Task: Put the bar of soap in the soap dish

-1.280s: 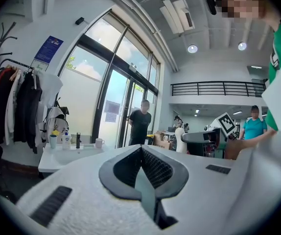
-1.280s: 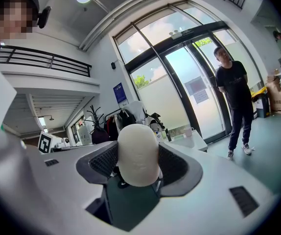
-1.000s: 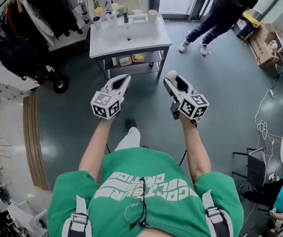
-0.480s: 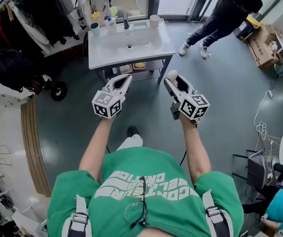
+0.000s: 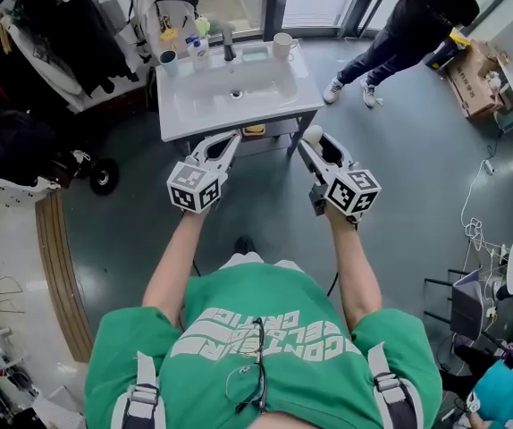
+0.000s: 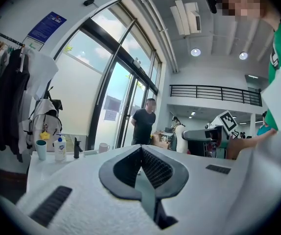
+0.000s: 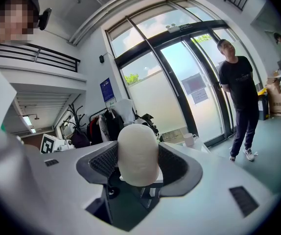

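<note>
A cream, rounded bar of soap (image 7: 138,153) sits upright between the jaws of my right gripper (image 7: 138,166), which is shut on it. In the head view the soap (image 5: 311,135) and right gripper (image 5: 313,143) hover just in front of the white sink stand (image 5: 185,114), at its right corner. My left gripper (image 5: 228,141) is beside it at the stand's front edge, shut with nothing in it; its jaws (image 6: 140,153) meet. A pale flat dish (image 5: 255,54) lies by the black faucet (image 5: 229,41) on the sink top.
On the sink top stand a white mug (image 5: 282,44), a soap bottle (image 5: 199,50) and a teal cup (image 5: 168,61). A shelf under the sink holds an orange item (image 5: 254,130). Coats (image 5: 55,25) hang at left. A person in black (image 5: 413,21) stands at right near cardboard boxes (image 5: 474,79).
The sink stand has come closer, now reaching both gripper tips. The grippers keep their pose, the right still holding the soap. The person in black has shifted slightly.
</note>
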Demonstrator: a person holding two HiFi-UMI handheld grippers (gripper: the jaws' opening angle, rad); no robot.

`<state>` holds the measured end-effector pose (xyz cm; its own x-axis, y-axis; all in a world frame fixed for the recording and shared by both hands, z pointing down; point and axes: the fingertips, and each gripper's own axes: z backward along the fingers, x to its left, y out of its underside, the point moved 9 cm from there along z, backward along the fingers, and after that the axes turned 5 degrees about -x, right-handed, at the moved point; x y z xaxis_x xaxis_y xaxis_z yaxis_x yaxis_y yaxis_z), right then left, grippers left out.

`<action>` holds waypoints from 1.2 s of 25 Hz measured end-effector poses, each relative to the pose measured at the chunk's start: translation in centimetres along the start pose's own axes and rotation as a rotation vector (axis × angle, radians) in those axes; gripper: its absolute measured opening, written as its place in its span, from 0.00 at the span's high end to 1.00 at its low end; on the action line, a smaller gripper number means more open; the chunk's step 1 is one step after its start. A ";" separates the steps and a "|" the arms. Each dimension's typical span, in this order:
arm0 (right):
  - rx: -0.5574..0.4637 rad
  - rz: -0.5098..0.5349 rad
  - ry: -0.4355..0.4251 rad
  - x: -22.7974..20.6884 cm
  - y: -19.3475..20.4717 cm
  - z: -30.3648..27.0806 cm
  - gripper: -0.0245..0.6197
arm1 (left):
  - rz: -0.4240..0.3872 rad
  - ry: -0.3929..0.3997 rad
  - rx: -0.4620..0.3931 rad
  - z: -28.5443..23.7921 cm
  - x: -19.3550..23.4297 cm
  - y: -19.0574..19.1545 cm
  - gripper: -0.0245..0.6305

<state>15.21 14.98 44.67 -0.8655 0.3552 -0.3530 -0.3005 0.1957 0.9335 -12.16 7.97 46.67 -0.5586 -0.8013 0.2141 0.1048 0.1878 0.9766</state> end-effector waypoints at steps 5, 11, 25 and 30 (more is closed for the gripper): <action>0.001 0.005 0.010 -0.1 -0.2 -2.1 0.57 | -0.001 0.013 0.004 -0.8 2.1 -0.4 0.96; 0.006 0.011 0.016 -0.7 -0.5 -4.0 0.57 | 0.007 0.017 0.005 -1.8 3.9 -0.4 0.96; 0.003 0.030 -0.015 -5.5 -2.0 -10.9 0.57 | 0.000 -0.010 0.004 -7.7 8.8 -0.8 0.96; 0.004 0.031 -0.032 -8.6 -3.9 -14.6 0.57 | -0.001 -0.023 0.009 -11.7 11.3 -1.8 0.96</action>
<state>17.94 -2.18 45.02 -0.8612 0.3897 -0.3263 -0.2725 0.1879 0.9436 -8.97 -8.06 47.60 -0.5776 -0.7883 0.2123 0.0968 0.1921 0.9766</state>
